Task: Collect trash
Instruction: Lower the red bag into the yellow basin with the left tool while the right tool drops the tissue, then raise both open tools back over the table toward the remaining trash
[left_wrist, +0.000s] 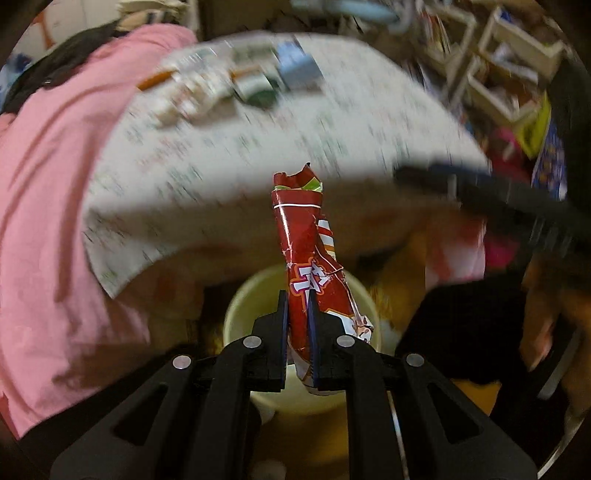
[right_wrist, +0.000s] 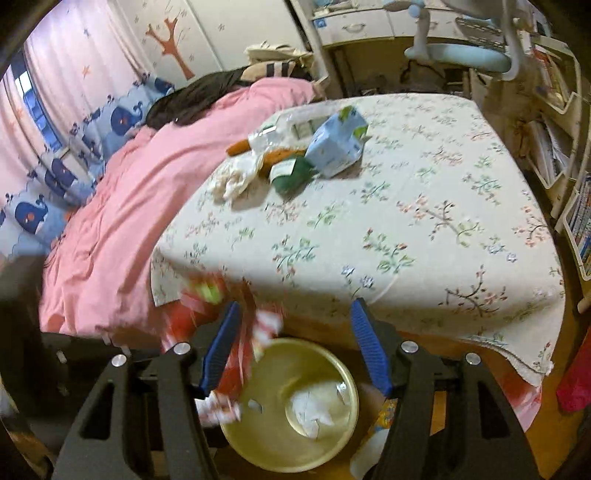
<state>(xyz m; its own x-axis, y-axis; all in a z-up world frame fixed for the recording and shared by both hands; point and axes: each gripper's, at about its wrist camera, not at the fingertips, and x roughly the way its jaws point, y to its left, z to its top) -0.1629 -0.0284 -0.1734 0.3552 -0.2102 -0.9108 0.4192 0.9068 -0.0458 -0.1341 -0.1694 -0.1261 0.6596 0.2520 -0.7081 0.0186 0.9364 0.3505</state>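
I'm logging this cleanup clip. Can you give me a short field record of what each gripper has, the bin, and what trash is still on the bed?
left gripper: shut on the red snack wrapper, above the bin
right gripper: open, nothing between its fingers, over the bin
bin: yellow wastebasket on the floor beside the bed, crumpled white paper inside
bed: floral bedspread
trash left on bed: light blue carton, green packet, crumpled tissue
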